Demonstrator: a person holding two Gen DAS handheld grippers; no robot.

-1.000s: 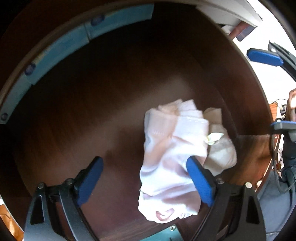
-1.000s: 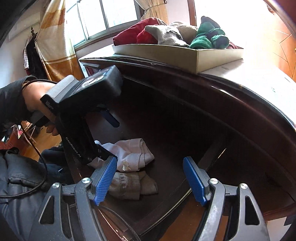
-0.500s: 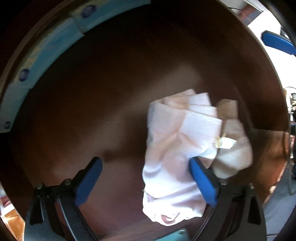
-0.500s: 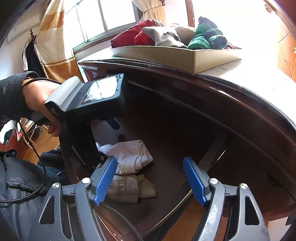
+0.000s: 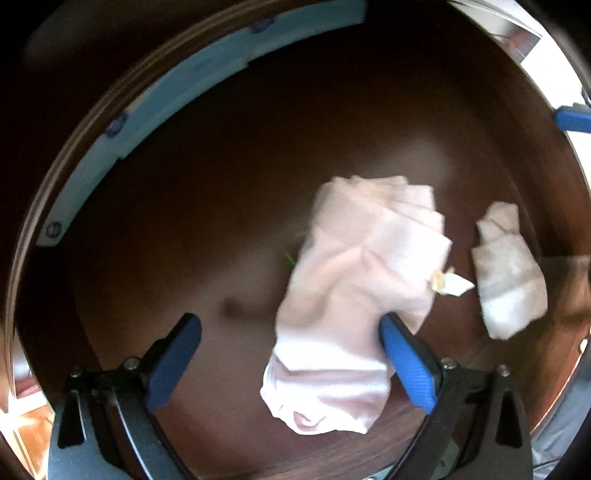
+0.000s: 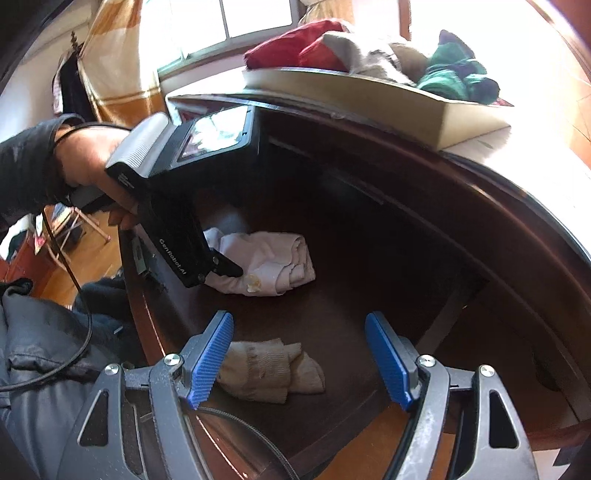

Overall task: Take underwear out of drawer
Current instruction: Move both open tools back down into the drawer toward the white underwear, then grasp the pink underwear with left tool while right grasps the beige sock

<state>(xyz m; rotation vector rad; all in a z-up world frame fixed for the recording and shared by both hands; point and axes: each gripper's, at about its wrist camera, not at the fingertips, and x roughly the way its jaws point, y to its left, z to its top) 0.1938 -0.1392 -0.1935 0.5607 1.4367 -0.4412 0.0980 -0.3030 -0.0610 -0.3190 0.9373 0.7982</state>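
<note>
Your left tool [image 5: 290, 360] points straight down into the open drawer [image 5: 221, 192]. Its two blue pads are spread wide. The pale pink underwear [image 5: 354, 295] lies folded on the dark wooden bottom of the drawer, and it is partly between these pads. The pad on the right side of the picture is at the edge of the cloth, and I cannot tell if it touches. The other pad stands well apart from the cloth, over bare wood. So the tool pinches nothing.

A small white label with a yellowish spot sticks out from the side of the underwear. Near it, but apart, lies a second cloth, a beige folded piece [image 5: 508, 273]. The left wrist view is a little blurred.

In the right wrist view you see your left hand [image 6: 85, 166] with a dark sleeve. It holds the left tool above the drawer, and one dark finger [image 6: 225, 267] of this tool reaches down to the underwear [image 6: 269, 264]. Your right tool [image 6: 299, 360] is also spread, and nothing is between its pads. It hangs over the front part of the drawer [image 6: 369, 221], above the beige folded piece [image 6: 273, 371], which lies closer to this camera than the underwear.

On the top of the dresser stands a flat cardboard box [image 6: 369, 99] with red, grey and green clothes in it. Behind it there is a bright window [image 6: 240, 22] and a yellow-striped curtain [image 6: 114, 62].
</note>
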